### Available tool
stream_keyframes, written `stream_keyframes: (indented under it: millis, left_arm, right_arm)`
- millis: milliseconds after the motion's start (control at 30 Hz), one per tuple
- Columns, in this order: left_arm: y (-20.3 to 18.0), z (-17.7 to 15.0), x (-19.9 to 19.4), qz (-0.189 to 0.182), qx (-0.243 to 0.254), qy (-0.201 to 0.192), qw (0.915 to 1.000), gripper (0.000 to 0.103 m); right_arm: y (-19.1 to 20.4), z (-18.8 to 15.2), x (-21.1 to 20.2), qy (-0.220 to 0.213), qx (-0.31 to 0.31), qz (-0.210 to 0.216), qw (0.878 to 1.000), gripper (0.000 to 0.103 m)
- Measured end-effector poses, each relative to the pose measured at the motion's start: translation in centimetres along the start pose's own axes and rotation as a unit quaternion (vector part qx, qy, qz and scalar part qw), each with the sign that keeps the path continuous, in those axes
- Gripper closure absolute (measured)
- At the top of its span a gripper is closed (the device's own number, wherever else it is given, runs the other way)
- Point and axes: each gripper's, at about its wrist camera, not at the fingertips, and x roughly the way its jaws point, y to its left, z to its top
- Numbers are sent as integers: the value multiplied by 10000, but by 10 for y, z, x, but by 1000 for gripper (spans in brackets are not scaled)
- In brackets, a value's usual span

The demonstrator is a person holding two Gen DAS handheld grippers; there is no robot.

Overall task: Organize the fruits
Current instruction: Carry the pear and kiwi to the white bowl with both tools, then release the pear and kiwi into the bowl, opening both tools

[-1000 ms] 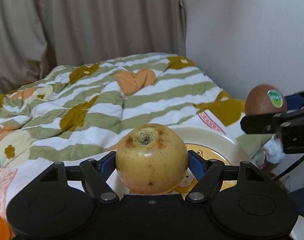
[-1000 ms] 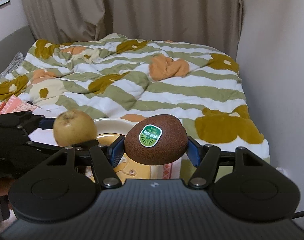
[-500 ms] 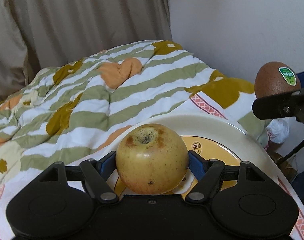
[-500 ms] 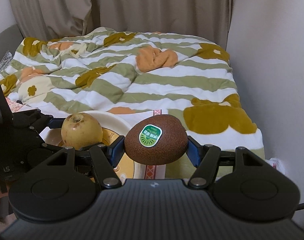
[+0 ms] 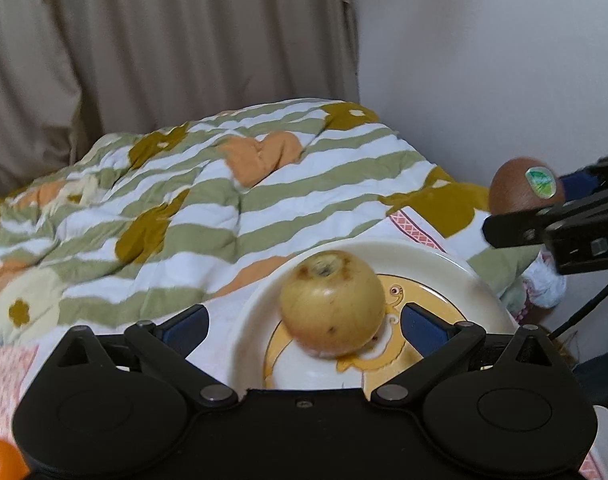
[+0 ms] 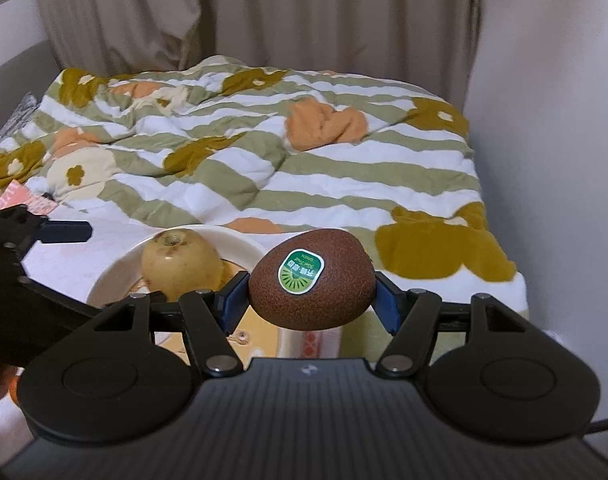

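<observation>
The apple is yellow-green with brown russet marks around its stem hollow and a few dark specks on its skin. It sits on the cream plate, between the pads of the left tongs but touching neither; those jaws are opening and stand wide, with a clear gap on each side of the fruit. The plate lies on the bed, just ahead of the left tongs, on a quilt striped green and white.

The kiwi is brown and fuzzy, egg-shaped, with a green oval sticker facing the camera. The right tongs clamp it at a middling width, their blue pads pressed on its two ends. Both tongs tilt downward toward the bed. The right tongs hang just right of the plate, the kiwi above its edge.
</observation>
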Motion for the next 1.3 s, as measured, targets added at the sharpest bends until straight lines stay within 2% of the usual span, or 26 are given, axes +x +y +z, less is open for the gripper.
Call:
stream_keyframes:
  millis: [267,533,700,767,800,833,867,933,1100,1300]
  left_arm:
    - [26,-10,-43,142,-503,-82,9986,0]
    - [41,-29,-65,328,-788,-22,9963,0]
    - [43,-39,-71,421,-848,45,9955,0]
    - [44,-43,-74,460,-882,40,9950,0]
    - [44,-44,-76,472,-906,47,9948,0]
    - [44,-45,-77,479,-925,53,9945,0]
    - [44,-47,-79,489,-943,54,9943,0]
    - [44,-49,-83,500,-964,31,9941,0]
    - [41,-52,-97,525,-977,-68,9938,0]
    - [33,-53,-121,496,-957,-258,9938,0]
  right_arm:
    - [36,-12,28,87,-890,272,9956,23]
    - [63,-35,58,186,-1698,95,9853,23]
    - [70,-40,66,214,-1854,85,9824,23]
    - [73,-41,66,206,-1888,11,9818,20]
    - [74,-42,65,128,-1952,-89,9806,13]
    - [78,-43,62,46,-2031,-200,9789,1]
    - [79,-44,59,-35,-2102,-307,9772,0]
    - [79,-45,52,-212,-2096,-381,9768,0]
    - [69,-44,37,-115,-1655,-198,9859,0]
    - [58,-43,-1,-150,-1127,-96,9935,0]
